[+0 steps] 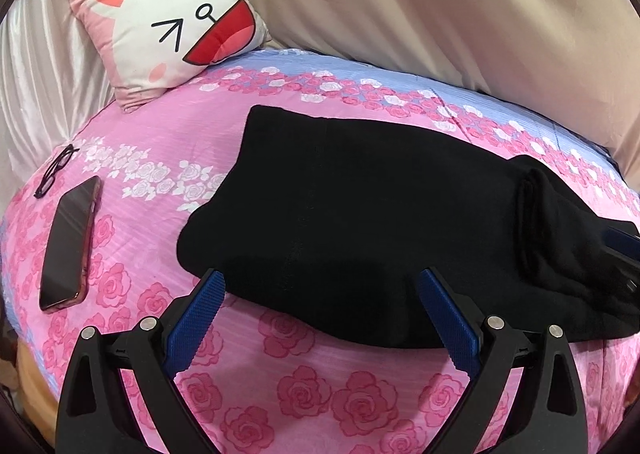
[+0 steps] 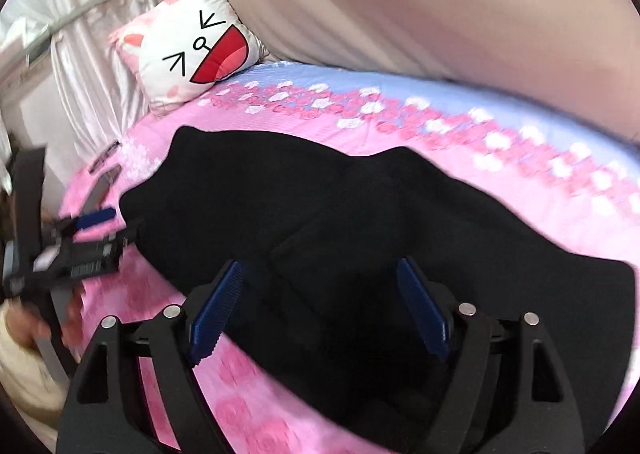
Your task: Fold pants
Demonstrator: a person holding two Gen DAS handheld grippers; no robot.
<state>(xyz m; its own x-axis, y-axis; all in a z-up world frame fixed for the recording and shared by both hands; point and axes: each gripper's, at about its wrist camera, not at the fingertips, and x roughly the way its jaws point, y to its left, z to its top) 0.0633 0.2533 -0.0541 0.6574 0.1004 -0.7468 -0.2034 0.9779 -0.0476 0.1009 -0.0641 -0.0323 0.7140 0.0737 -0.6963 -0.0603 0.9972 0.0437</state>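
Observation:
Black pants (image 1: pixel 360 205) lie in a folded heap across the pink rose bedsheet (image 1: pixel 280 382). My left gripper (image 1: pixel 320 278) is open, and its blue pads (image 1: pixel 200 318) straddle the near edge of the cloth without pressing it. The right gripper (image 1: pixel 620 250) pokes in at the right edge, over the bunched end of the pants. In the right wrist view the right gripper (image 2: pixel 320 265) is open above the black pants (image 2: pixel 320 193), with nothing clamped between its pads (image 2: pixel 216 310). The left gripper (image 2: pixel 108 225) shows blurred at the left end of the cloth.
A cat-face pillow (image 1: pixel 172 29) leans at the head of the bed. A phone (image 1: pixel 70 242) and black glasses (image 1: pixel 56 169) lie on the sheet left of the pants. A beige quilt (image 1: pixel 440 13) rises behind, with a shiny curtain (image 1: pixel 36 65) on the left.

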